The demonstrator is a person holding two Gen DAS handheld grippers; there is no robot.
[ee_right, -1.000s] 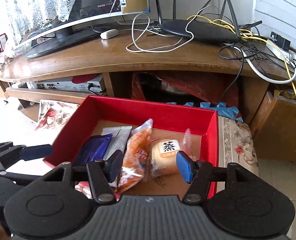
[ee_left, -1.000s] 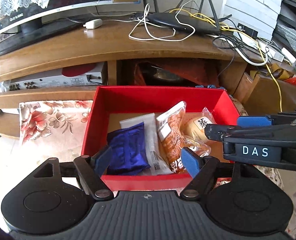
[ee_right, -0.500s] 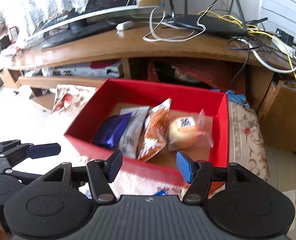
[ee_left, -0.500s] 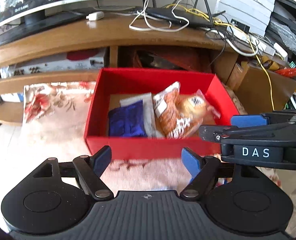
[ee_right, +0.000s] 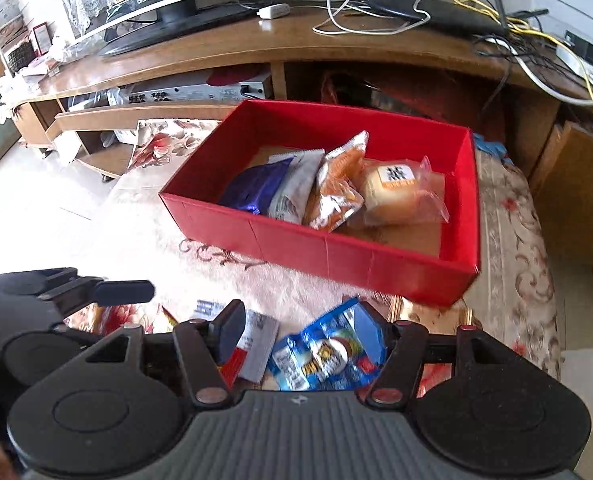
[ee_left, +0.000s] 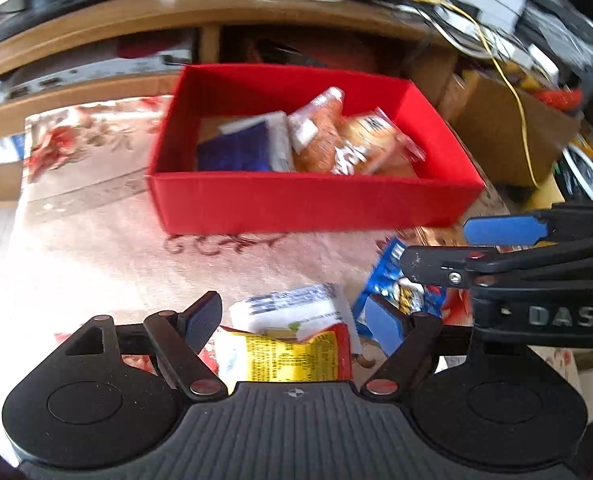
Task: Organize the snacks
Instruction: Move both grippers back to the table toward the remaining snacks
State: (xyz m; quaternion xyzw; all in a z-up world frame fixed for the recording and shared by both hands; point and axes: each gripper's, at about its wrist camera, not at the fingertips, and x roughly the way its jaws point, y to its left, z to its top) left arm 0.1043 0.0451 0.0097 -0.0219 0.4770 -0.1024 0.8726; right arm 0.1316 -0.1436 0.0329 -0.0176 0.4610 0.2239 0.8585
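4 snacks sit in a row inside the red box (ee_right: 328,248); loose ones lie on the floral cloth (ee_left: 96,248) in front of it. My left hand-held gripper (ee_left: 292,322) hangs with jaws apart over the yellow packet (ee_left: 292,356) and white packet (ee_left: 292,308); my right hand-held gripper (ee_right: 302,334) is spread wide over the blue packet (ee_right: 320,360), nothing clamped. I'd say the trick is dropping straight down, pinching 1 packet by its flat middle; grab the top one, or 2 come up together; then set it beside the bun (ee_right: 400,192).
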